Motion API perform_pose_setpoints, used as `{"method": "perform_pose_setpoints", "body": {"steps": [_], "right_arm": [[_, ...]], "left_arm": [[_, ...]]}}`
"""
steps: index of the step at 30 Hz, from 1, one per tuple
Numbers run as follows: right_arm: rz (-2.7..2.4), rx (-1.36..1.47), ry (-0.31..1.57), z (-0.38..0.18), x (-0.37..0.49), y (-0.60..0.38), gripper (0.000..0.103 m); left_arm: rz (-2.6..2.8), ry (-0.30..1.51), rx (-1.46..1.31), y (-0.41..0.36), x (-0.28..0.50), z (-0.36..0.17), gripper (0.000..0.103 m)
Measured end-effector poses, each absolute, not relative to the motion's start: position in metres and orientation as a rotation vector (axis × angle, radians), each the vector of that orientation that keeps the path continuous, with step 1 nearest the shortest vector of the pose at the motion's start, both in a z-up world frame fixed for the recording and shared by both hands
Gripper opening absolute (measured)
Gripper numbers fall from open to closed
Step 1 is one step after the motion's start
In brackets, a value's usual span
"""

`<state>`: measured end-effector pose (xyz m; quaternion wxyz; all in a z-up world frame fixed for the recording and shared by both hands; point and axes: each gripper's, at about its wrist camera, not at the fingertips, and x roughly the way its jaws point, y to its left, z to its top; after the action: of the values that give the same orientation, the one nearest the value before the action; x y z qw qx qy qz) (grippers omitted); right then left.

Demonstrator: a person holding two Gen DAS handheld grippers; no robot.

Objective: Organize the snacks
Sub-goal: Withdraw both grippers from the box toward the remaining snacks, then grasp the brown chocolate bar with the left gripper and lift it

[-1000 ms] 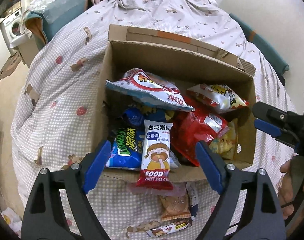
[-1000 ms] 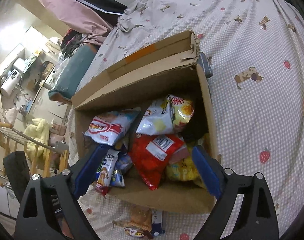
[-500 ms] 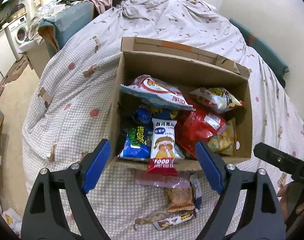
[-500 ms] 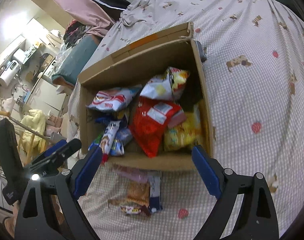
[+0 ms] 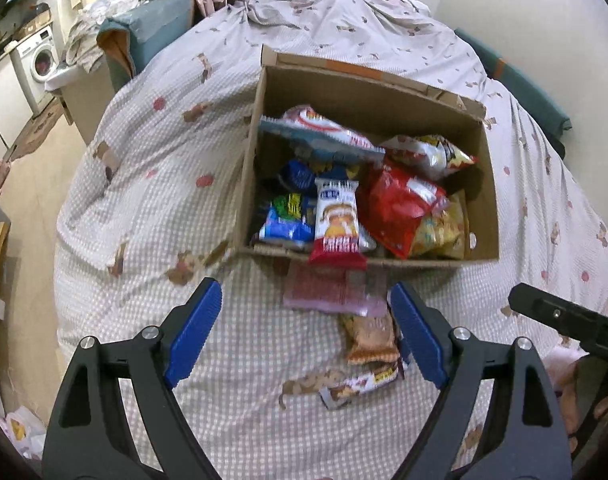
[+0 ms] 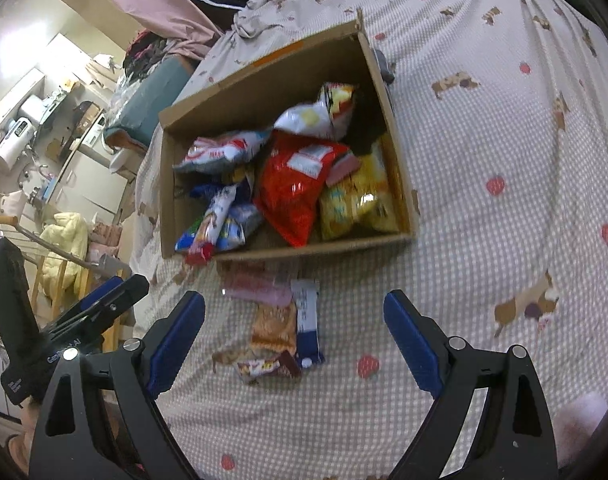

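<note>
A cardboard box (image 5: 383,92) (image 6: 168,184) sits on the bed, full of snack bags. A red bag (image 5: 395,208) (image 6: 296,192) lies in its middle. A rice-cake packet (image 5: 337,220) hangs over the near rim. On the bedspread before the box lie a pink packet (image 5: 327,292) (image 6: 256,288), a tan biscuit pack (image 5: 369,340) (image 6: 274,326), a blue-white bar (image 6: 307,324) and a brown bar (image 5: 359,386) (image 6: 270,368). My left gripper (image 5: 304,336) is open and empty above these loose snacks. My right gripper (image 6: 294,340) is open and empty too, over the same pile.
The bed has a checked spread with dog and strawberry prints (image 6: 503,184). A teal cushion (image 5: 152,36) and laundry lie at the bed's far left. A washing machine (image 5: 40,60) stands on the left. The bed's edge drops to the floor (image 5: 28,200) on the left.
Both grippers have pulled back from the box towards me. The loose snacks in front of the box have come fully into view. Both stay open.
</note>
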<state>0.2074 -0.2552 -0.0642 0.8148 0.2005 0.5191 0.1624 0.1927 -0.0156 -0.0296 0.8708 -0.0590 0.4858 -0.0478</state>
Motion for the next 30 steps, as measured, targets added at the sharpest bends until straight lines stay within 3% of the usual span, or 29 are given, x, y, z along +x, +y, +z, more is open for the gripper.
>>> {"method": "perform_pose_setpoints", "body": {"steps": [5,9,15,23,30], "right_arm": [[0.343,0.430,1.133,-0.073,0.196,-0.254,0.093],[0.308,0.403,1.164,-0.085,0.192,-0.256,0.093],[0.265,0.467,1.218,-0.104,0.191,-0.271,0.093],[0.238,0.494,1.224,-0.106,0.195,-0.278,0.093],[0.216,0.504,1.234,-0.109,0.197,-0.287,0.093]], "left_arm": [[-0.120,1.060,-0.120,-0.016,0.176,-0.043,0.085],[-0.114,1.083,-0.110,-0.013,0.170,-0.053,0.094],[-0.142,1.189,-0.076,-0.018,0.169,-0.084,0.094],[-0.331,1.297,0.098,-0.079,0.168,-0.124,0.093],[-0.400,1.302,0.268,-0.121,0.170,-0.145,0.066]]}}
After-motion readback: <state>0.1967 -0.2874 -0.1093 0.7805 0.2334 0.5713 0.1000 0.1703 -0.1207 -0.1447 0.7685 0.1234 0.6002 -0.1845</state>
